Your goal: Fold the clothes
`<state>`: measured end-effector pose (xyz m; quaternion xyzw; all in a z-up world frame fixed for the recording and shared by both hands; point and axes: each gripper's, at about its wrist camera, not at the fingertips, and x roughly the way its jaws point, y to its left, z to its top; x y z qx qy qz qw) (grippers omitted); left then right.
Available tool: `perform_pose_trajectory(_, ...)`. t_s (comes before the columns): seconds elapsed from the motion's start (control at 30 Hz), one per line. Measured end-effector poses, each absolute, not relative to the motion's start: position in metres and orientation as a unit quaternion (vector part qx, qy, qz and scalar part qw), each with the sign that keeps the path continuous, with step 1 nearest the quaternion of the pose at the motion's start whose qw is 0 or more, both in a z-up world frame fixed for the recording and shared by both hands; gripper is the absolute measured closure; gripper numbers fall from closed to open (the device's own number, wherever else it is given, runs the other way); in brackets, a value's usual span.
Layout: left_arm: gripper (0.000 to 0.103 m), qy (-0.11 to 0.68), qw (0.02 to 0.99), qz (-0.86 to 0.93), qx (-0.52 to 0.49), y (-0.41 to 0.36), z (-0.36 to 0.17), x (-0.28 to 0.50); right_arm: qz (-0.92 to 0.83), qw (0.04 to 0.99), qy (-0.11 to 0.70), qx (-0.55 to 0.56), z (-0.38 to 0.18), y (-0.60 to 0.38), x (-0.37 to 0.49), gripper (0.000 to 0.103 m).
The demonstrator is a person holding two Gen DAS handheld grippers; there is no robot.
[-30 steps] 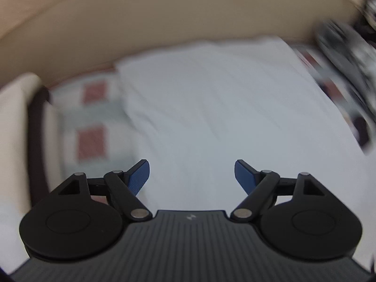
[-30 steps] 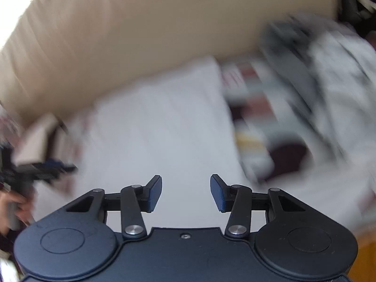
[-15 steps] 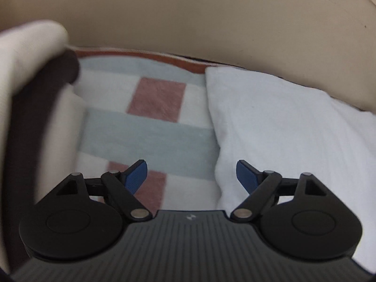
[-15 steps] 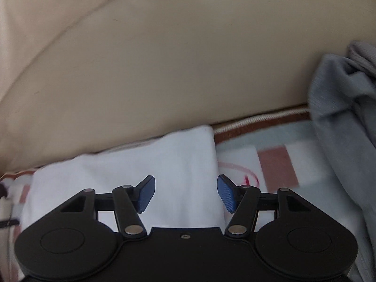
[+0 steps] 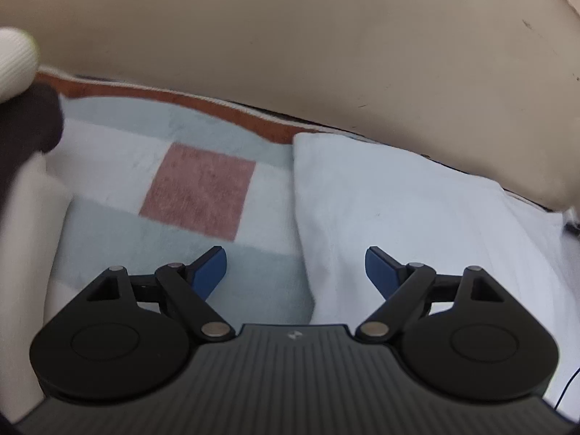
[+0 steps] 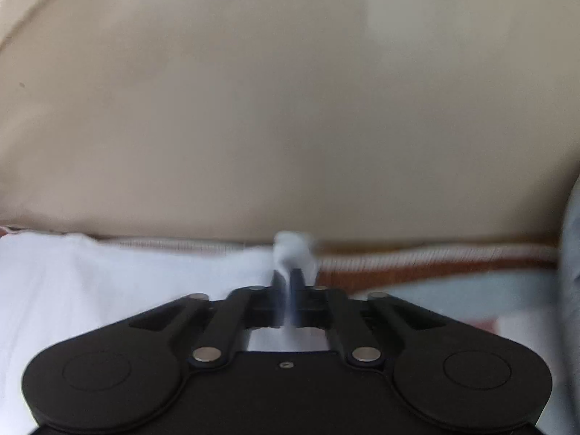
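A white garment point(image 5: 398, 210) lies flat on a checked blanket point(image 5: 195, 188) against a beige backrest. My left gripper point(image 5: 295, 272) hovers open over the garment's left edge, one blue finger above the blanket and one above the white cloth, with nothing pinched. In the right wrist view the same white garment point(image 6: 108, 282) spreads to the left. My right gripper point(image 6: 288, 282) is shut on its far right corner, and a tuft of white cloth point(image 6: 293, 250) sticks up beyond the pads.
The beige padded backrest point(image 5: 326, 54) rises directly behind the blanket. A cream and dark cushion point(image 5: 21, 166) crowds the left side in the left wrist view. A grey garment point(image 6: 572, 253) lies at the right edge in the right wrist view.
Both grippers have dropped toward the back edge of the white garment. The right gripper went from open to shut on the garment's corner. The left gripper stayed open.
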<state>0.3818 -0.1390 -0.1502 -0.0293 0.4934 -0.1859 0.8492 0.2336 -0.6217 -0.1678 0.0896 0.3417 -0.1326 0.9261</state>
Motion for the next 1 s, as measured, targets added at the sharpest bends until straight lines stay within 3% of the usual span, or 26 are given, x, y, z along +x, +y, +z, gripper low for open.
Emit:
perform_pose_trajectory(0.17,0.014,0.488,0.854,-0.181,-0.018,-0.149,-0.154,0.383,-0.192,0.943,0.273,0.011,-0.142,-0.612,0.211,0.101)
perform_pose_trajectory(0.23,0.007,0.486,0.855,-0.180,-0.018,-0.154,-0.155,0.383,-0.188,0.942,0.278,-0.007,-0.141,-0.611,0.208,0.101)
perform_pose_trajectory(0.3,0.009,0.475,0.860,-0.184,-0.014,-0.160,-0.158,0.383,-0.187,0.941,0.281,-0.010,-0.140,-0.611,0.206,0.101)
perform_pose_trajectory(0.33,0.032,0.460,0.866,-0.194,-0.007,-0.163,-0.157,0.380,-0.187,0.940,0.284,-0.009,-0.140,-0.611,0.206,0.101)
perform_pose_trajectory(0.37,0.101,0.439,0.875,-0.203,0.016,-0.169,-0.154,0.373,-0.187,0.940,0.286,-0.008,-0.140,-0.611,0.205,0.101)
perform_pose_trajectory(0.53,0.099,0.323,0.915,-0.205,0.127,-0.189,-0.132,0.340,-0.201,0.942,0.269,-0.007,-0.138,-0.605,0.197,0.101)
perform_pose_trajectory(0.63,0.098,0.320,0.919,-0.183,0.141,-0.191,-0.131,0.346,-0.205,0.939,0.275,0.010,-0.141,-0.611,0.195,0.101)
perform_pose_trajectory(0.7,0.093,0.348,0.911,-0.157,0.159,-0.194,-0.141,0.357,-0.209,0.931,0.300,0.000,-0.149,-0.615,0.198,0.101)
perform_pose_trajectory(0.77,0.078,0.371,0.901,-0.119,0.189,-0.197,-0.152,0.364,-0.210,0.919,0.333,-0.010,-0.158,-0.618,0.198,0.101)
perform_pose_trajectory(0.83,0.064,0.375,0.900,-0.085,0.207,-0.195,-0.157,0.363,-0.248,0.909,0.336,-0.006,-0.156,-0.620,0.190,0.079)
perform_pose_trajectory(0.87,0.055,0.373,0.902,-0.077,0.205,-0.193,-0.156,0.360,-0.271,0.902,0.335,0.016,-0.151,-0.623,0.181,0.061)
perform_pose_trajectory(1.0,0.055,0.374,0.905,-0.125,0.161,-0.183,-0.126,0.326,-0.268,0.895,0.311,0.175,-0.123,-0.631,0.112,0.058)
